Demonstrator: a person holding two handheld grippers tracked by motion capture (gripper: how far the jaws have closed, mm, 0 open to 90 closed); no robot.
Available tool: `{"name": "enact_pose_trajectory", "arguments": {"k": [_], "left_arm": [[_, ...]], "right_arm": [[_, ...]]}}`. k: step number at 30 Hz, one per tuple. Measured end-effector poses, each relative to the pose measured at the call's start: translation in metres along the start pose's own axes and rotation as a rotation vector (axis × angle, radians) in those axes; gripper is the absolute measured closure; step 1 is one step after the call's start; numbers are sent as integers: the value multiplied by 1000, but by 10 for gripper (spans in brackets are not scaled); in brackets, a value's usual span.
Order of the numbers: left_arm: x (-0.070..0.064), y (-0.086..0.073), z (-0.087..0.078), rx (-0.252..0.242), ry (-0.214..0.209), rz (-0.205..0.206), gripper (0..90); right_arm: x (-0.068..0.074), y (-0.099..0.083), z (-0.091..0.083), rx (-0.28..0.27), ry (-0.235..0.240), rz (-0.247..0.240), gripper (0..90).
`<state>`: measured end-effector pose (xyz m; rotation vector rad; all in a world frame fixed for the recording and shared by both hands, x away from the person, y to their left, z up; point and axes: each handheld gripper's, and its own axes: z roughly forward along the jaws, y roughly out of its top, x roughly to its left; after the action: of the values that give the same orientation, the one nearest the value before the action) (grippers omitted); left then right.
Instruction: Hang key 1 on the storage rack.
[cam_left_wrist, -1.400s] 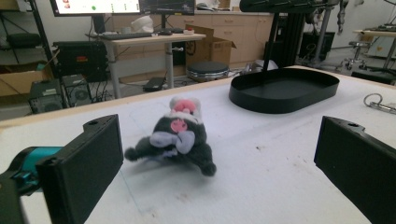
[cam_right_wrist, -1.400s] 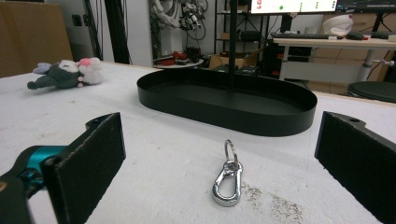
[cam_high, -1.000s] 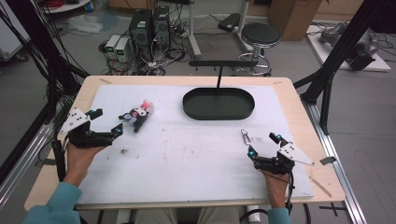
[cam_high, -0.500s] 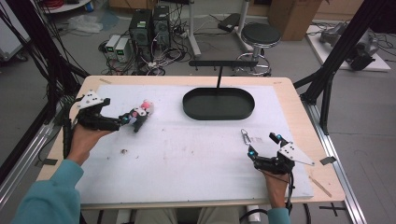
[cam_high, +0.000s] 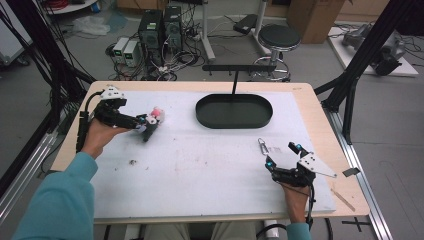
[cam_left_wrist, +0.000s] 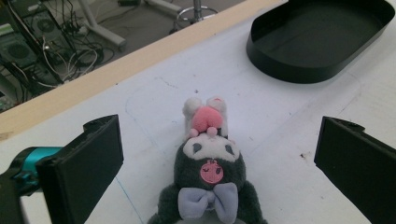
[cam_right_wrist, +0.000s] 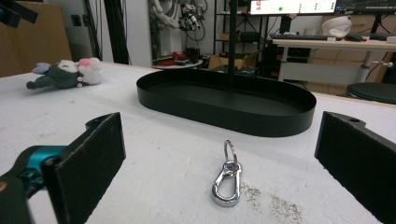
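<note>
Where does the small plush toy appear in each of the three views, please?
High view: the plush toy lies left of centre, at the left gripper tips.
Left gripper view: bottom centre, between the open jaws.
Right gripper view: far upper left, lying on the table.
Shared landmark: the black oval tray.

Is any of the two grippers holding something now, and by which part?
Nothing is held. The left gripper is open around the plush toy; the right gripper is open before the carabiner.

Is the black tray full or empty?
Empty. The black tray has a bare floor in both gripper views; the plush toy and the metal clip lie outside it on the table.
</note>
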<state>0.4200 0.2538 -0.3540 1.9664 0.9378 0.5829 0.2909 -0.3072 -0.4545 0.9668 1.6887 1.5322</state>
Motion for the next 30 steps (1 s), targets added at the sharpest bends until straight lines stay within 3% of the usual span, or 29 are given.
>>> {"name": "enact_pose_trajectory", "arguments": {"k": [1, 9, 13, 18, 21, 30], "left_arm": [[1, 2, 5, 25, -3, 9, 17], [2, 7, 23, 88, -29, 9, 17], [5, 6, 34, 141, -15, 4, 17], [4, 4, 43, 173, -34, 6, 17], [4, 0, 53, 225, -29, 5, 17], [3, -4, 64, 277, -17, 20, 17]], "right_arm": [[0, 0, 0, 1, 0, 3, 9], [0, 0, 0, 2, -1, 5, 9], [0, 0, 0, 0, 0, 0, 9], [0, 0, 0, 3, -1, 4, 9], [0, 0, 0, 2, 0, 4, 9], [0, 0, 0, 0, -2, 2, 9]]}}
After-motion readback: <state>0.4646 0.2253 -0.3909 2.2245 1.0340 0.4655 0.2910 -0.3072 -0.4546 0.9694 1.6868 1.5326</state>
